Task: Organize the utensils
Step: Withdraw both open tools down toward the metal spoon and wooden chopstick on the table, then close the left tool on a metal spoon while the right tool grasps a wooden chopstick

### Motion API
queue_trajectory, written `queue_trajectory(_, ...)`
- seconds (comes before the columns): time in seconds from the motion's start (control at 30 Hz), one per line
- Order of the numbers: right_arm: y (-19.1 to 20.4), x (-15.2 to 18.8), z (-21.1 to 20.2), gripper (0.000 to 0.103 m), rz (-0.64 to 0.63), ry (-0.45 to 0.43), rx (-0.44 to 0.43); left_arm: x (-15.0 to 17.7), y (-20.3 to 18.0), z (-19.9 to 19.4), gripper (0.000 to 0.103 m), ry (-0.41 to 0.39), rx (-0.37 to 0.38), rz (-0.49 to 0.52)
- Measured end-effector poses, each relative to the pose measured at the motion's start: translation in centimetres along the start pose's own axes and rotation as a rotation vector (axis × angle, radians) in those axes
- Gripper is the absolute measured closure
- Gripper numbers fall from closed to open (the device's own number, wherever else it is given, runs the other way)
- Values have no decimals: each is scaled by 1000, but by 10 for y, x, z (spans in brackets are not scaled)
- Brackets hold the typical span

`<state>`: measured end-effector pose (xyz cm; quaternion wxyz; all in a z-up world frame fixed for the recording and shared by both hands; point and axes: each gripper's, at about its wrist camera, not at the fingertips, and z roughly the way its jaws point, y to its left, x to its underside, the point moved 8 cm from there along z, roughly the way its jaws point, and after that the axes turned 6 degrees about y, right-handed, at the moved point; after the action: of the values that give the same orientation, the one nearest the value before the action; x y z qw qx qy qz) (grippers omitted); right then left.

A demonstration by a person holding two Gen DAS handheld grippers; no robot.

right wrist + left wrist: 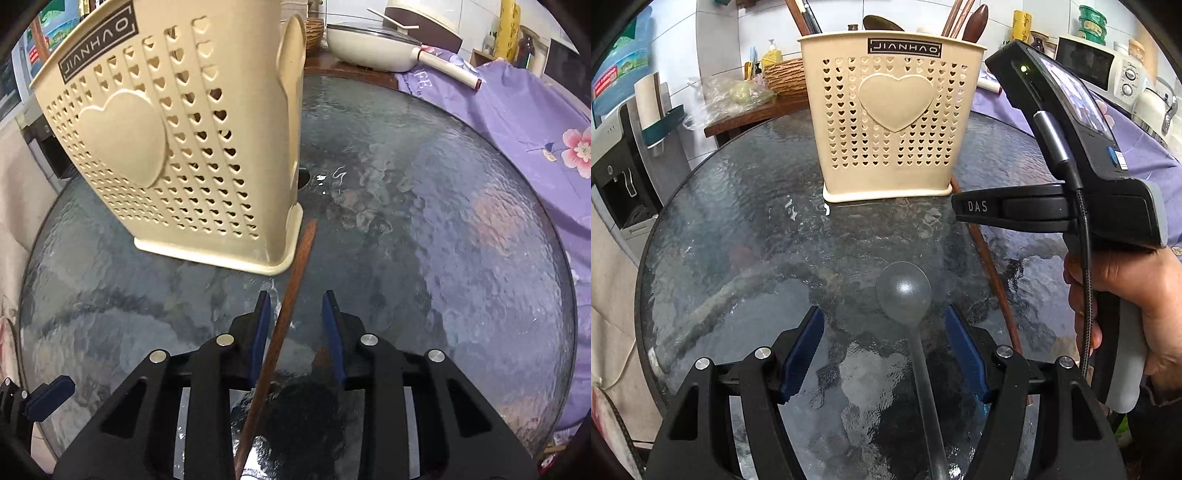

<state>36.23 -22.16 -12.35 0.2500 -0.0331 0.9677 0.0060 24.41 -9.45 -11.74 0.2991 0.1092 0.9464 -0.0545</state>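
Observation:
A beige perforated utensil holder (890,122) with a heart on its face stands on the round glass table (746,236) and holds several wooden utensils. It also shows in the right wrist view (177,147). A grey spoon (905,291) lies on the glass between the fingers of my open left gripper (884,350), untouched. A brown wooden chopstick (291,291) lies between the fingers of my open right gripper (297,321), its tip next to the holder's base. The chopstick also shows in the left wrist view (990,273), under the right gripper (960,208).
A purple floral cloth (517,122) covers the table's right side. A cream pan (373,48) sits behind it. A microwave (1093,62), a wicker basket (786,75) and a water dispenser (624,173) stand around the table.

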Motion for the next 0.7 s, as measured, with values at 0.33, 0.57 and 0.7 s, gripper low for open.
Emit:
queue_trajectory(0.33, -6, -6, 3, 86, -3, -16, 13, -6, -10, 17, 43, 18, -29, 17)
queue_trajectory(0.57, 0, -1, 1, 91, -16, -14, 10, -12, -14, 19, 56, 9, -45, 15)
queue_trajectory(0.7, -1, 2, -1, 93, -3, -13, -9, -14, -16, 18, 67, 10, -39, 19)
